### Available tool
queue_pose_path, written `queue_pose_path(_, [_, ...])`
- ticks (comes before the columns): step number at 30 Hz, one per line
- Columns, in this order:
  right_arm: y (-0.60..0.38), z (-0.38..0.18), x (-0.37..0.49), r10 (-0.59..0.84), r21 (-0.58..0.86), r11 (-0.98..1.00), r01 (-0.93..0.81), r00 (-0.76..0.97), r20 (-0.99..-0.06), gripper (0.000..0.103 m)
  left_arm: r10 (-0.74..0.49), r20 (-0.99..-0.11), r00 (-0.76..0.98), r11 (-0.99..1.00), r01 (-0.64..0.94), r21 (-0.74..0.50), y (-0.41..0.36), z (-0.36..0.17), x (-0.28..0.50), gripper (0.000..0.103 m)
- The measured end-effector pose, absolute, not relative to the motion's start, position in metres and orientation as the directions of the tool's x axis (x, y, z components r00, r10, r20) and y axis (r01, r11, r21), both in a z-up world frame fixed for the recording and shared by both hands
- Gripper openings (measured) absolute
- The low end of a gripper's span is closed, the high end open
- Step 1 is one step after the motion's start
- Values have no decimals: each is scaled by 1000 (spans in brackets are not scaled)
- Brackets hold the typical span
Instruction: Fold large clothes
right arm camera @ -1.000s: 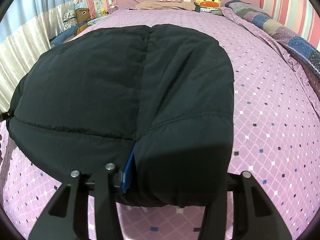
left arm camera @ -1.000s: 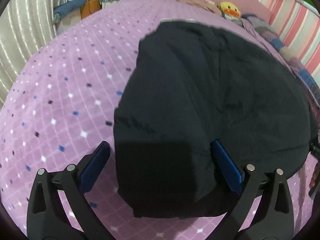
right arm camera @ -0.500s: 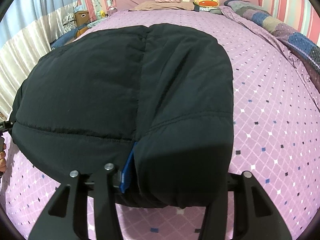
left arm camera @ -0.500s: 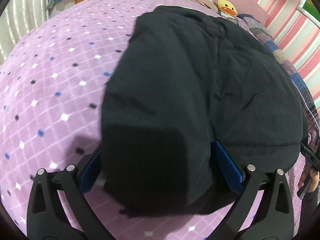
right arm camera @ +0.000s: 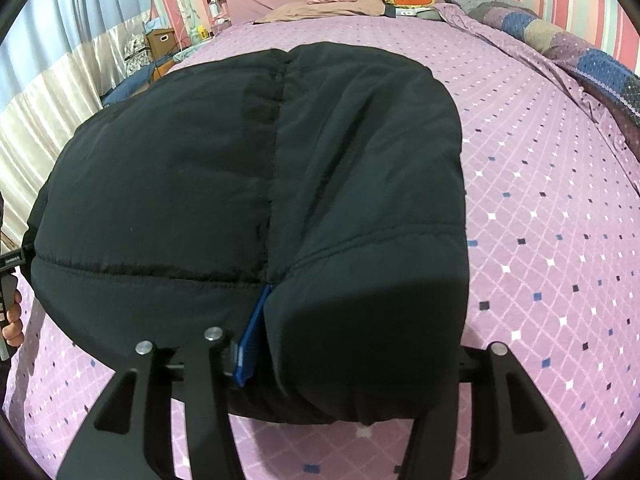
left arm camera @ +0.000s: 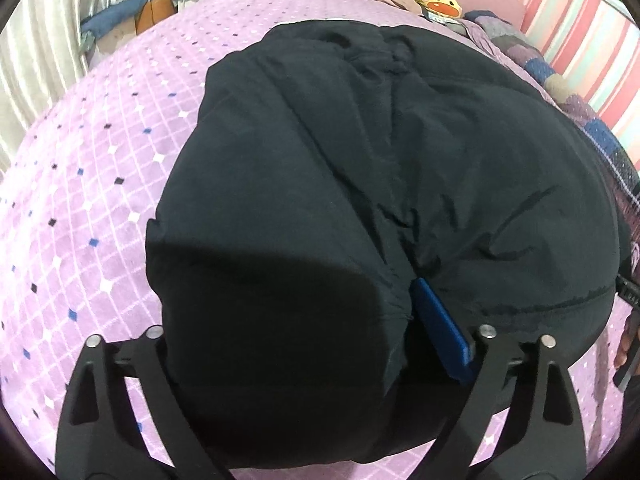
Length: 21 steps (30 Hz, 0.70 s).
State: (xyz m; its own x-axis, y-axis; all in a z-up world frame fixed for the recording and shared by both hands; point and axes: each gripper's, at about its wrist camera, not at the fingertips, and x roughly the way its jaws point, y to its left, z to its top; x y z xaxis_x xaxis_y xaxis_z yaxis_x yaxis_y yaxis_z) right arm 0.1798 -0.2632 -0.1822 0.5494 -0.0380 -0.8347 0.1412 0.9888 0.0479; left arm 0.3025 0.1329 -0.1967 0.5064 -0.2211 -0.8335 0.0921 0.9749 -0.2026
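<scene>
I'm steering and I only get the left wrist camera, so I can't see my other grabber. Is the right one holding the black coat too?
Observer: Yes. The right gripper has its jaws around a thick folded edge of the black coat, with one blue pad pressed against it.
Operator: Is the coat flat on that side?
Observer: No, it's puffy. A stitched seam runs down its middle, away from the camera.
Operator: Can you see the hand on my side?
Observer: Yes, the left hand shows at the left edge of the right wrist picture, beside the coat's other corner.
</scene>
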Motion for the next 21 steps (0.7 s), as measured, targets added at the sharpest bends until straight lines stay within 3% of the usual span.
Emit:
queue_pose_path(8, [-264,-181,180,-39,50,988,145,550,-834,45,-176,-837,518,981,158,-109,113,-179,298,43])
queue_pose_path(14, [-262,-176,181,-42,39,991,131,560,-828,31,-149,-837,526,985,157,-77,105,-168,306,26])
queue_pose_path(21, [-254,-151,181,-87,-24,994,111,615,-783,20,-110,-826,552,991,125,-48,103,-148,296,16])
